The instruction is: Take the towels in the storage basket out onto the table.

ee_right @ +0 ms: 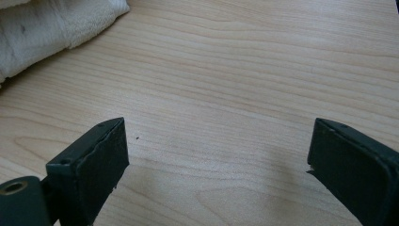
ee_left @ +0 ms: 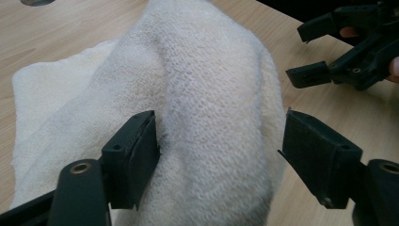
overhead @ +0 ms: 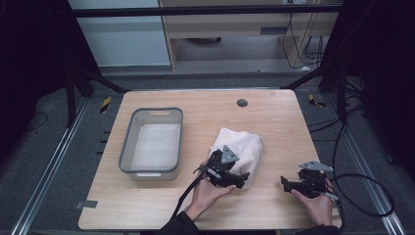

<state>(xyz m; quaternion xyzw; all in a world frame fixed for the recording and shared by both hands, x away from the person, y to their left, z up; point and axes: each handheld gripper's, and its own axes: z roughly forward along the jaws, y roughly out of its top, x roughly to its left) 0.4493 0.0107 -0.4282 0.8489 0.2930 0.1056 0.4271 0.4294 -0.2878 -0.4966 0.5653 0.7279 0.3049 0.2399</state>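
Currently, a person is working at a pale wooden table (overhead: 274, 122) with a black two-jaw gripper in each hand. A cream towel (overhead: 238, 147), soft, nubbly and bunched into a rounded hump, is lying near the middle of the table, just to the right of a grey bin (overhead: 128, 142).

The left gripper (overhead: 234, 178) is sitting at the near edge of the towel with its jaws standing wide. A raised fold of cloth is bulging between them; one pad is brushing the knit, the other is standing clear, so nothing is being squeezed.

The right gripper (overhead: 288, 185) is resting low over bare wood, well to the right of the towel, jaws open and empty.

The bin is a shallow rounded rectangle of smooth plastic with a pale, flat lining that looks like cloth.

As a judgement, the risk is lying in the towel's limpness: a pinch on only the top layer is likely to unroll the bundle when lifted, and loose loops may be snagging on a jaw's edge. A trailing corner could also be dragging over the bin's rim instead of dropping inside.
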